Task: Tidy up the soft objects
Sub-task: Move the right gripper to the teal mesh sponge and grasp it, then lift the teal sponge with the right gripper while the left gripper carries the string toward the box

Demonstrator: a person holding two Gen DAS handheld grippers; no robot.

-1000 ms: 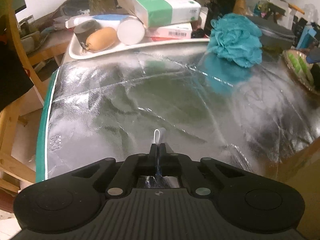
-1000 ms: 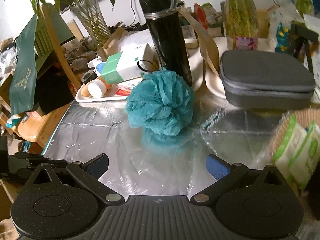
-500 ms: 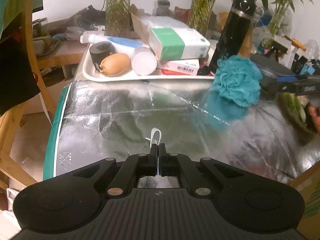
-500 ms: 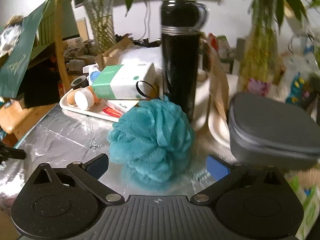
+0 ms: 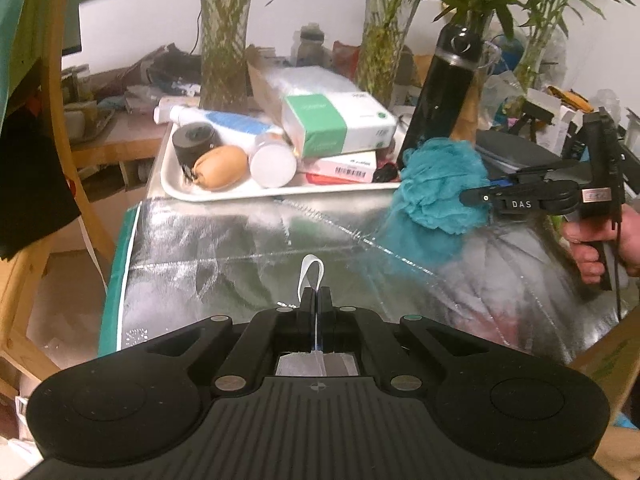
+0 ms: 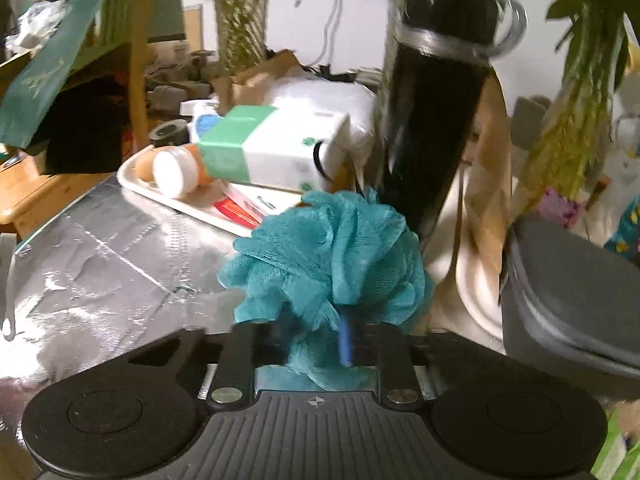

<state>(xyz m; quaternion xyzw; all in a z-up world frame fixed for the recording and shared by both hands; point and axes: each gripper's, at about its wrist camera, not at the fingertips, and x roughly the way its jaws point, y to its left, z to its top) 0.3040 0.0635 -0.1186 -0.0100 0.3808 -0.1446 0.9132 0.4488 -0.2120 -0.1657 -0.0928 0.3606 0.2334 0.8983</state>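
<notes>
Left claw [image 5: 316,300]: fingers pressed together on a thin white loop [image 5: 311,276] that stands up between the tips; the loop belongs to the silver foil bag [image 5: 248,264] spread flat over the surface.
Right claw [image 6: 320,340]: jaws closing on the teal bath pouf [image 6: 332,256], whose mesh fills the gap between them; a blue pad [image 6: 345,340] presses into the mesh on one side, the other finger is buried in it.
Right claw, seen from the left wrist: its dark fingers [image 5: 520,196] reach in from the right edge into the side of the pouf [image 5: 440,184], a hand [image 5: 600,244] wrapped around the handle behind.
Teal bath pouf: at the far right part of the foil bag, just in front of the black bottle [image 6: 436,120] and beside the corner of the white tray [image 5: 192,192]; the view is motion-blurred, so whether it rests on the foil or is just lifted off is hard to tell.
White tray: at the far edge of the foil, holding a green-and-white box [image 5: 336,124], a tan oval sponge [image 5: 220,166], a white-capped container [image 5: 272,160], a dark roll [image 5: 192,144] and a pink flat box [image 5: 344,164].
Grey zip case [image 6: 576,296]: right of the pouf, close to it.
Background: glass vases of green stems [image 5: 224,40] behind the tray.
</notes>
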